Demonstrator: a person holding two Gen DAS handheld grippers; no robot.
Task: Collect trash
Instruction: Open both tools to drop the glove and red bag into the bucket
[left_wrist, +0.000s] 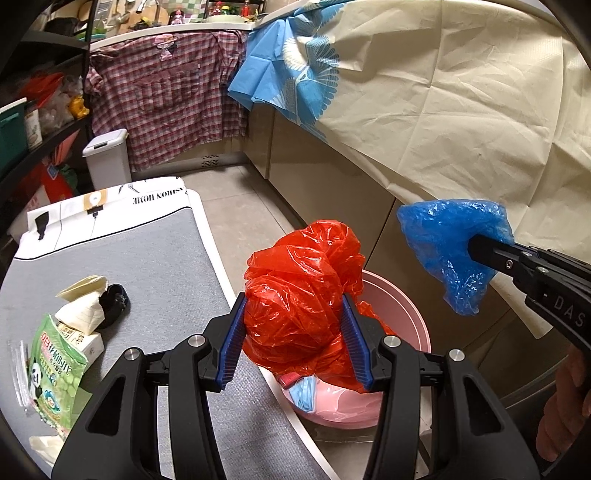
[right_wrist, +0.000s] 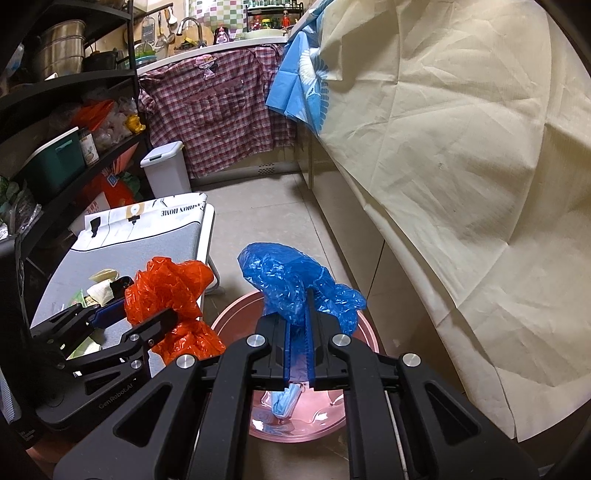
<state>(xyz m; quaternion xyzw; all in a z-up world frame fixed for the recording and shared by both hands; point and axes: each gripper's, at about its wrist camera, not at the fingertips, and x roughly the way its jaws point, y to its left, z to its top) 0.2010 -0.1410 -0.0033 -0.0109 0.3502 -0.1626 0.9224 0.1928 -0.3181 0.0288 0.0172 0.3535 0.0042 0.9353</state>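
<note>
- The left gripper (left_wrist: 293, 332) clamps a crumpled red plastic bag (left_wrist: 299, 291) between its blue-padded fingers (left_wrist: 233, 343), the bag bulging above and below the jaws.
- The right gripper (right_wrist: 300, 332) has its jaws pressed nearly together on a crumpled blue plastic bag (right_wrist: 295, 284), which billows out over the fingertips.
- Directly beneath both held bags sits a pink bin (right_wrist: 364, 332) on the tiled floor; a light-blue face mask (right_wrist: 284, 404) already lies at its bottom.
- In the left wrist view, the blue bag hangs to the right of the red one, apart from it, above the bin's far rim.
- Just left of the bin stands a low grey-topped table (left_wrist: 155, 258). On it lie a green snack packet (left_wrist: 55, 369), a small white box (left_wrist: 90, 345), crumpled cream paper (left_wrist: 83, 302) and a dark object (left_wrist: 114, 304) touching the paper.
- To the right, a cream cloth (right_wrist: 461, 147) drapes down over the counter front.
- Farther back, a white lidded bin (left_wrist: 107, 155) stands on the floor near a black shelf rack (right_wrist: 74, 122).
- At the rear, a red checked shirt (left_wrist: 166, 99) and a blue patterned cloth (left_wrist: 288, 74) hang from the counter edge.
</note>
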